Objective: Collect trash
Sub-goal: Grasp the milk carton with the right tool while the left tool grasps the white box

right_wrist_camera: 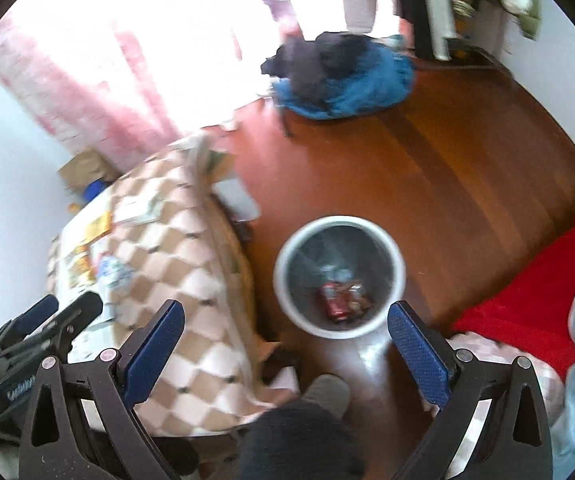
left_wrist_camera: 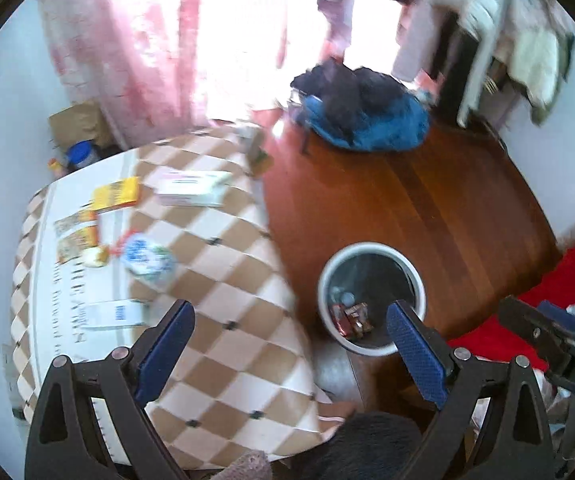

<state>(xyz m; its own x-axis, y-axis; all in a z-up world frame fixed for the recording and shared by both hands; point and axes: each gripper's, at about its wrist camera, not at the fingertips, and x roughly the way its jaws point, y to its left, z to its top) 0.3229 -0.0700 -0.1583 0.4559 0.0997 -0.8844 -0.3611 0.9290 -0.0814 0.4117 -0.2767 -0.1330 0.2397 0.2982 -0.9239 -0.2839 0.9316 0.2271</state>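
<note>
Both grippers empty, jaws spread wide, above the round white wastebasket (right_wrist_camera: 339,276).

Left gripper (left_wrist_camera: 289,330) should descend squarely over the crumpled blue-and-white wrapper (left_wrist_camera: 149,260) on the checked tablecloth (left_wrist_camera: 223,280); right gripper (right_wrist_camera: 285,330) holds clear.

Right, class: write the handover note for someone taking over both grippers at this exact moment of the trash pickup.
Left gripper: open, holding nothing, above the table edge.
Right gripper: open, holding nothing, above the waste bin.
The white bin stands on the wooden floor beside the checkered table; red wrappers already lie inside.
Left on the table: yellow packet, crumpled blue-and-white wrapper, white carton with a barcode, pale flat box, small yellow packets.
Next, probably: fetch those one at a time and drop them in the bin.
</note>
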